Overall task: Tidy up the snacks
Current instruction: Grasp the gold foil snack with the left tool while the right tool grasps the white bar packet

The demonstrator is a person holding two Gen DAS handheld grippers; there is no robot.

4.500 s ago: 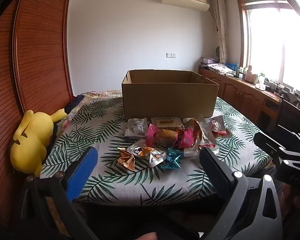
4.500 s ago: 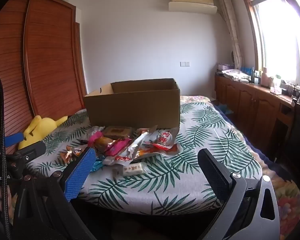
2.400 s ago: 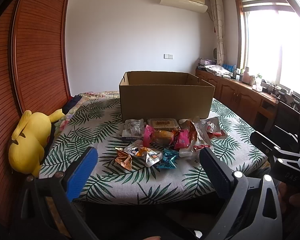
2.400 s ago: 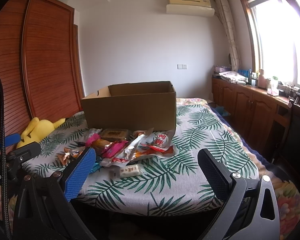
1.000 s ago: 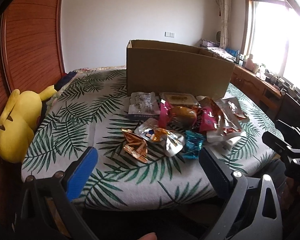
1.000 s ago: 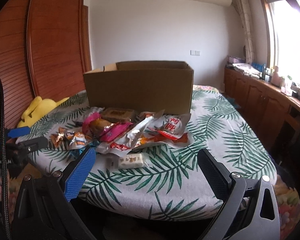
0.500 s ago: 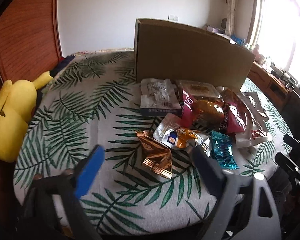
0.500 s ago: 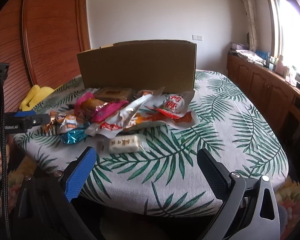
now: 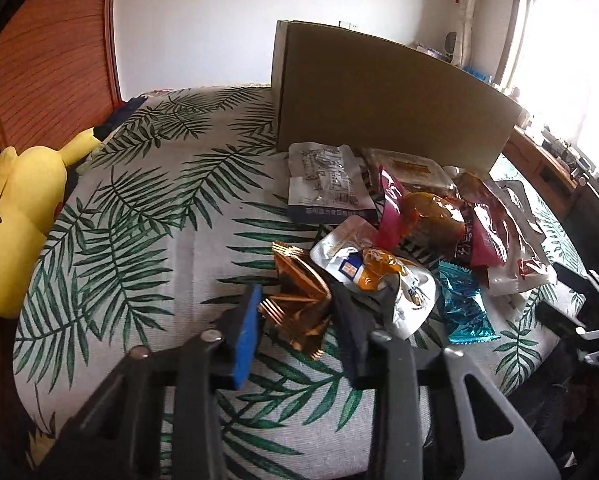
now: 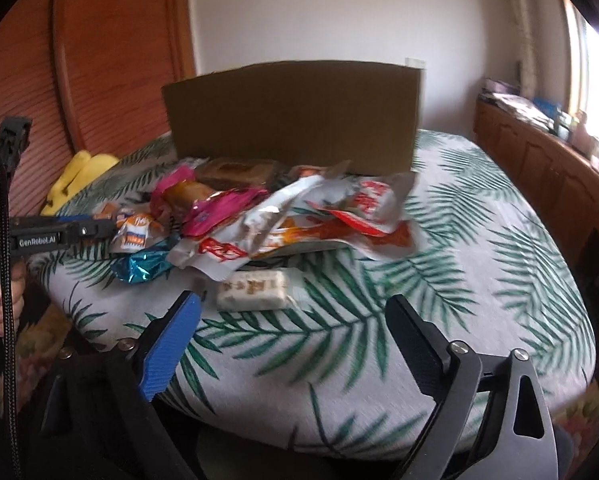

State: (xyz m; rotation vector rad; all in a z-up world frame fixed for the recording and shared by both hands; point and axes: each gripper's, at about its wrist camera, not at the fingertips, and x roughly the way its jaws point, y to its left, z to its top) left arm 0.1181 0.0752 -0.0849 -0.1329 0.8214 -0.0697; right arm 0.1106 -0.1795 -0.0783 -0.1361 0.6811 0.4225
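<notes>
Gold snack pkt [image 9: 299,304] sits btwn left hand-held gripper [image 9: 301,330] fingers.

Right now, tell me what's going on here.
A person with a gripper in each hand is sorting snacks piled on the leaf-print table in front of a cardboard box. The left gripper straddles the gold wrapper, not visibly clamped. The right gripper hangs open near the white candy bar.

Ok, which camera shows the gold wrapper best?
Left wrist: the gold wrapper sits large and sharp between the left gripper fingers. Right wrist shows none of it clearly; the left gripper hides that spot.
</notes>
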